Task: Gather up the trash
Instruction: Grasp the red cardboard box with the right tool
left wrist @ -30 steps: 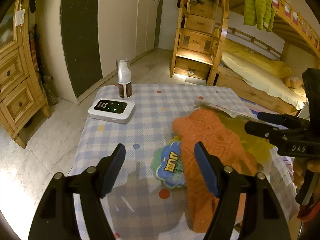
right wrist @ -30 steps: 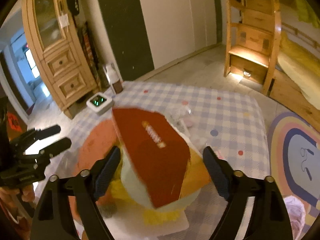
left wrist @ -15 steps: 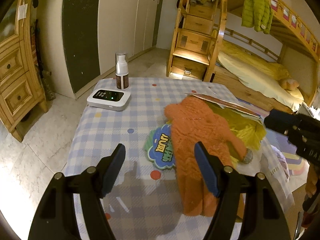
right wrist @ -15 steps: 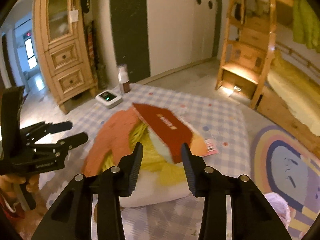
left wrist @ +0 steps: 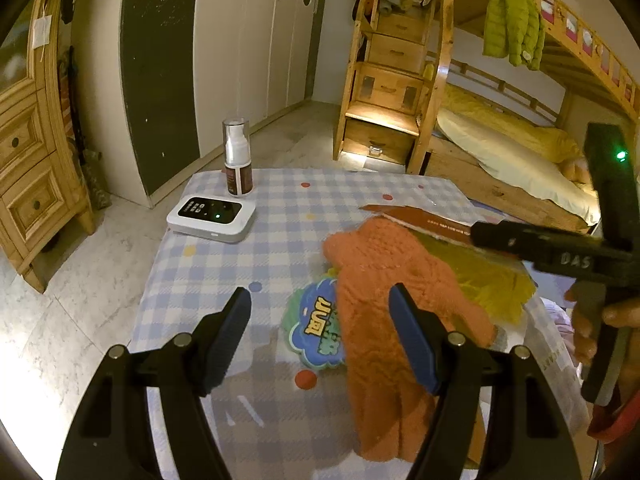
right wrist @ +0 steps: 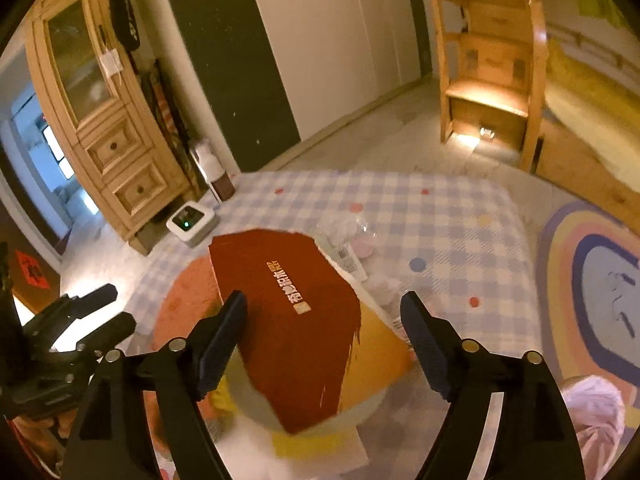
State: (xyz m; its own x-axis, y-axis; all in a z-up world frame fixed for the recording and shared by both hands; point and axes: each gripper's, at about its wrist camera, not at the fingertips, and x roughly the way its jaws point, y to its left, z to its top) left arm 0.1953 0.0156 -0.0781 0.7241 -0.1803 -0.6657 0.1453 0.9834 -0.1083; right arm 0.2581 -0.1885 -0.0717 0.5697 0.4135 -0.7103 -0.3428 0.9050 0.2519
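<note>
Here, red card (right wrist: 288, 320) below right gripper (right wrist: 324, 316), jaws just opening.

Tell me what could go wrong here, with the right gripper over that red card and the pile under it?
1. The right gripper has just been opening; its jaws straddle the red card without pressing, so a grab may catch only a tilted edge.
2. The orange glove overlaps the blue sticker; the open left gripper could take the glove as trash.
</note>
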